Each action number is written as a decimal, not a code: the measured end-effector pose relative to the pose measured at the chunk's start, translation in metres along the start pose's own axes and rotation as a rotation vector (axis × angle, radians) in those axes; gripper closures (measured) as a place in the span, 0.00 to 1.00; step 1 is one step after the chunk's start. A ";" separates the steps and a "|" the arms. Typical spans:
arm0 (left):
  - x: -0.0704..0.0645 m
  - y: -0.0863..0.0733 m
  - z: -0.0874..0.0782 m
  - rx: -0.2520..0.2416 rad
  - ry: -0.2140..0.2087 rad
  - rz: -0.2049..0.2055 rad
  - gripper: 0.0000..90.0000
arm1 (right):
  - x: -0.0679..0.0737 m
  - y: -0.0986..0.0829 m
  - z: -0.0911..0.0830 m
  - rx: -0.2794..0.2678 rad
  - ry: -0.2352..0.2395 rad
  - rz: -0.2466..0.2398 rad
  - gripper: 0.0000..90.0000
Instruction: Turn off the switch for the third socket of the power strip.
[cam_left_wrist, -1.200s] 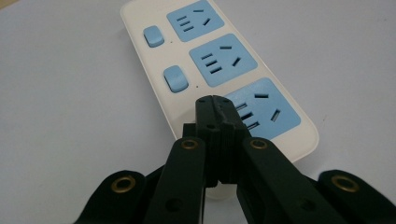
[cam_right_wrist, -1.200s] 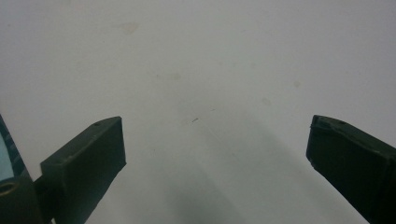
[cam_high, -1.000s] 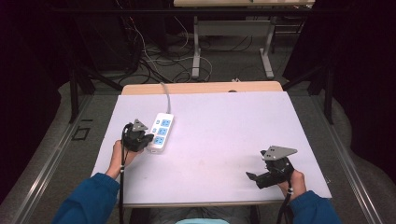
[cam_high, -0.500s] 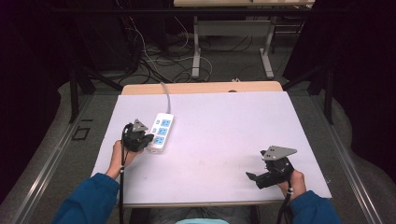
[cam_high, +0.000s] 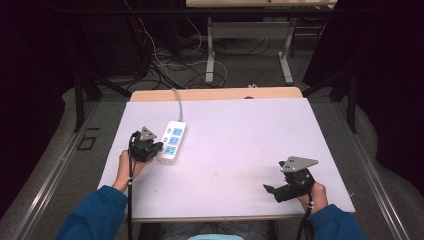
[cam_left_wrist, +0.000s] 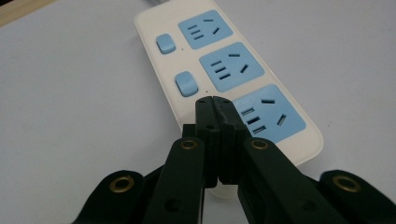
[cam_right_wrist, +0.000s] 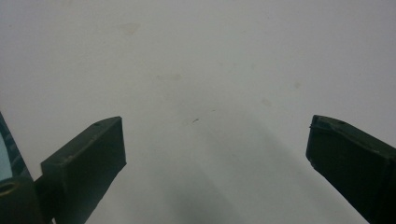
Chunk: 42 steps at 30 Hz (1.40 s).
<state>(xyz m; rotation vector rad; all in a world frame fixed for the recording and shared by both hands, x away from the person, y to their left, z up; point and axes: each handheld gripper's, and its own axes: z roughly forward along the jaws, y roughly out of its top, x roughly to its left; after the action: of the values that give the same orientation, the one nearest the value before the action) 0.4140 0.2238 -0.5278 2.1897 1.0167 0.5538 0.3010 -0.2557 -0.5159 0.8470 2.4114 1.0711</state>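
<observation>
Two grippers are on the table (cam_high: 225, 170), one at each side of the near half. We note the left gripper (cam_high: 159, 148) with its jaws pressed together, nothing between them; in the left gripper view the closed tips (cam_left_wrist: 213, 103) sit over the near end of the power strip (cam_left_wrist: 224, 79), just beside the lower blue switch (cam_left_wrist: 186, 84) and the nearest socket (cam_left_wrist: 268, 114). Whether the tips touch the strip's casing we cannot tell.

We see the strip lying flat on the left part of the white table cover, long axis running away from us and slightly to the right, its white cable (cam_high: 177, 102) leaving the far end toward the back edge. Three blue sockets run along one side, with two blue switches visible beside the far two. The strip's left side is near the cover's left edge; to its right the cover is bare all the way across.

The right gripper (cam_high: 271, 189) rests near the front right corner, well apart from the strip, jaws spread wide and pointing left. In the right gripper view we see only bare, faintly marked cover between its fingers (cam_right_wrist: 88, 158). Open room lies between the two grippers and toward the far right corner.
</observation>
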 end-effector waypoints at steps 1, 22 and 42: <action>0.001 0.000 -0.001 -0.001 0.008 0.001 0.89 | 0.000 0.000 0.000 0.001 -0.001 0.001 0.05; -0.003 0.005 -0.023 -0.006 0.058 -0.007 0.13 | 0.001 0.000 0.000 -0.001 -0.005 0.013 0.05; -0.013 -0.008 -0.048 -0.019 0.063 0.004 0.00 | 0.000 0.000 -0.001 0.002 0.000 0.004 0.05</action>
<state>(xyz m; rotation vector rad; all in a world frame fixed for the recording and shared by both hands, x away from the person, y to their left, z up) 0.3730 0.2356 -0.5011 2.1704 1.0354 0.6352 0.3002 -0.2562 -0.5152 0.8528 2.4123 1.0707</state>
